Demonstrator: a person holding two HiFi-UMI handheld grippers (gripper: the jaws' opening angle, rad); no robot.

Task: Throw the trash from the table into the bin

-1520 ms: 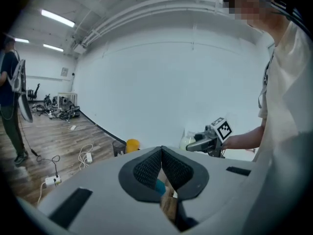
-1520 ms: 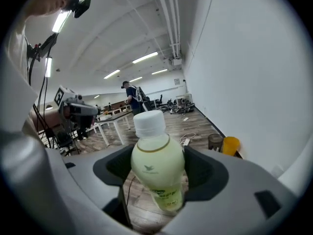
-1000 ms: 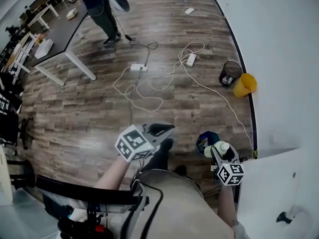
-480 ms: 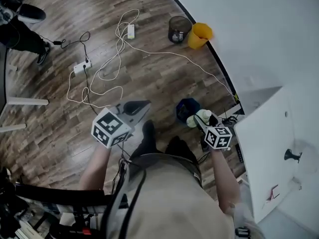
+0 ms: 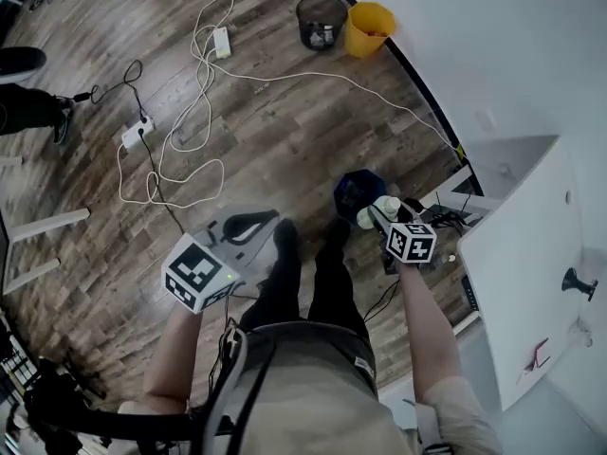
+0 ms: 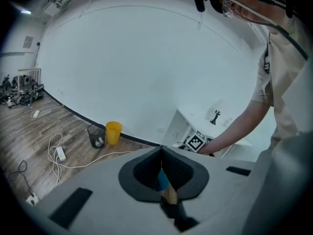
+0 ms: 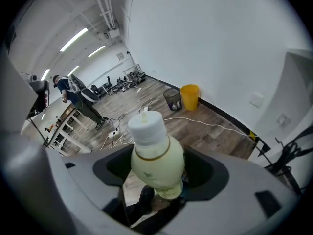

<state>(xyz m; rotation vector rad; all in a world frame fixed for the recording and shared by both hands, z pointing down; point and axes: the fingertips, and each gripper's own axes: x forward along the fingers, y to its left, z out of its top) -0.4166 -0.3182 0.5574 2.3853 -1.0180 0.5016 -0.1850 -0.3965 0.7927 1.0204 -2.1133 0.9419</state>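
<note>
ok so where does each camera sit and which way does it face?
Head view: on the person's head, facing steeply down at the floor; shows torso, legs, arms, left gripper, right gripper holding a bottle.
Left gripper view: on the left gripper, facing the white wall; shows its shut jaws, the person's right arm.
Right gripper view: on the right gripper, facing along the room; shows its jaws on the bottle.
Shared: all three see the yellow bin.
</note>
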